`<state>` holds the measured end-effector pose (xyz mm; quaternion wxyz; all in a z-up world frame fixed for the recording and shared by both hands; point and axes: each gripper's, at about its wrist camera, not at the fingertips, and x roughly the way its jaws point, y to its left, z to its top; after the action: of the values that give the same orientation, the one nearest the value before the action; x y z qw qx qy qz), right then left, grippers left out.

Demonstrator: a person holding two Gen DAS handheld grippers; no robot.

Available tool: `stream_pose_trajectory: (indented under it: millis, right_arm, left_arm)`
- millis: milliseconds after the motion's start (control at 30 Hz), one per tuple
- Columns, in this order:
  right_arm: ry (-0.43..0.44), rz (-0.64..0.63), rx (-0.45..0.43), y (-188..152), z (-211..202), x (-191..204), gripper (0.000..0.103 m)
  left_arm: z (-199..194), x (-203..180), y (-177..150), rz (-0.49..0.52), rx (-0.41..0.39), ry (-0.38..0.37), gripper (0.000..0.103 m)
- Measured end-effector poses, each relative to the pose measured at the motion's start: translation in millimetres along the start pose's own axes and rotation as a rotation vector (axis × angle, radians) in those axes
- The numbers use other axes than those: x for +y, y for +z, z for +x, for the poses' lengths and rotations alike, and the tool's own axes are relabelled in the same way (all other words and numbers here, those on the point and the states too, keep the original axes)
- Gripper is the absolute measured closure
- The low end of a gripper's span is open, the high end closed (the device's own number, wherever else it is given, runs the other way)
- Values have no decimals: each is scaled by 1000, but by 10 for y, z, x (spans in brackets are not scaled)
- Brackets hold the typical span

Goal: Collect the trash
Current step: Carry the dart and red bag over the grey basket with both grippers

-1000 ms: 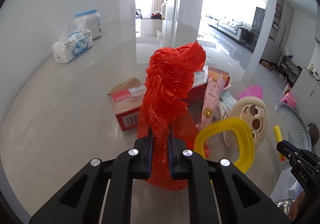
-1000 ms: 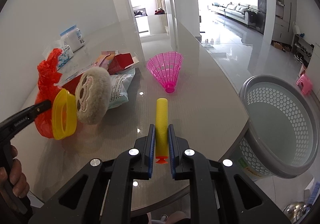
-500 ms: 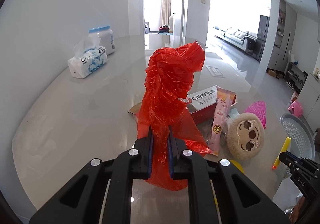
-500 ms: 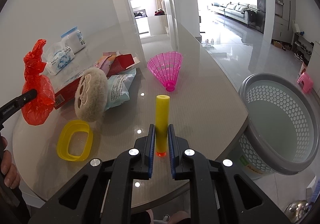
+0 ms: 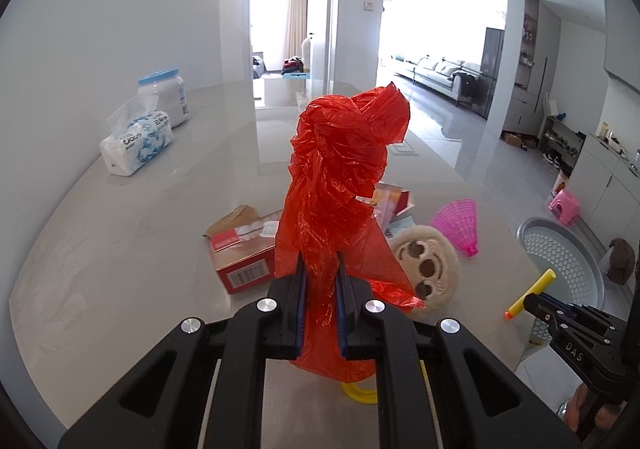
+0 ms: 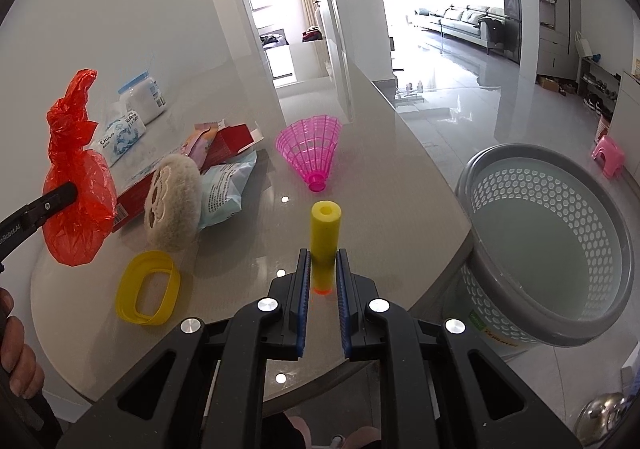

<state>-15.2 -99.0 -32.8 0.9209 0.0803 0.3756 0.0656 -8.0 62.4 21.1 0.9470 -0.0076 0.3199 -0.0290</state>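
My left gripper (image 5: 321,281) is shut on a crumpled red plastic bag (image 5: 344,177) and holds it above the table; the bag also shows in the right wrist view (image 6: 74,185). My right gripper (image 6: 323,269) is shut on a yellow foam dart (image 6: 326,237) with an orange tip, held above the table's near edge; the dart also shows in the left wrist view (image 5: 530,291). A grey perforated trash basket (image 6: 552,241) stands on the floor to the right of the table.
On the table lie a yellow ring (image 6: 148,293), a round plush sloth face (image 6: 172,205), a red box (image 5: 244,261), snack packets (image 6: 224,189), a pink shuttlecock-shaped cone (image 6: 314,149), a tissue pack (image 5: 136,141) and a white jar (image 5: 162,93).
My left gripper has risen with the red bag, leaving the yellow ring on the table. My right gripper has lifted the dart slightly and tilted it upward.
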Motion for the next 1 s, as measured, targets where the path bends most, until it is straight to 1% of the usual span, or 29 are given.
stream_pose_trajectory:
  millis: [267,467,567,733,900,1000]
  right_arm:
    - [2,5,-24,-7,-93,-29,90]
    - [-18,20,-55,19,-262,-180,90]
    - [-44,33,-75,37,-359,-329,90]
    - [-112,67,-88,26,-478,-708,90]
    - [-184,110,-89,-3,-520,-1152,90]
    - [-220,134,-88,-10,-499,-1377,90]
  left_arm:
    - [-41,-191,11,38,-12,-35,91]
    - [-32,-474,49,85,-15,-98,91]
    - [-7,-708,72,114,-16,-149,91]
    - [115,-1194,94,176,-5,-241,91]
    - [346,-1714,80,236,42,-327,91]
    - [471,-2015,57,276,60,-359,91]
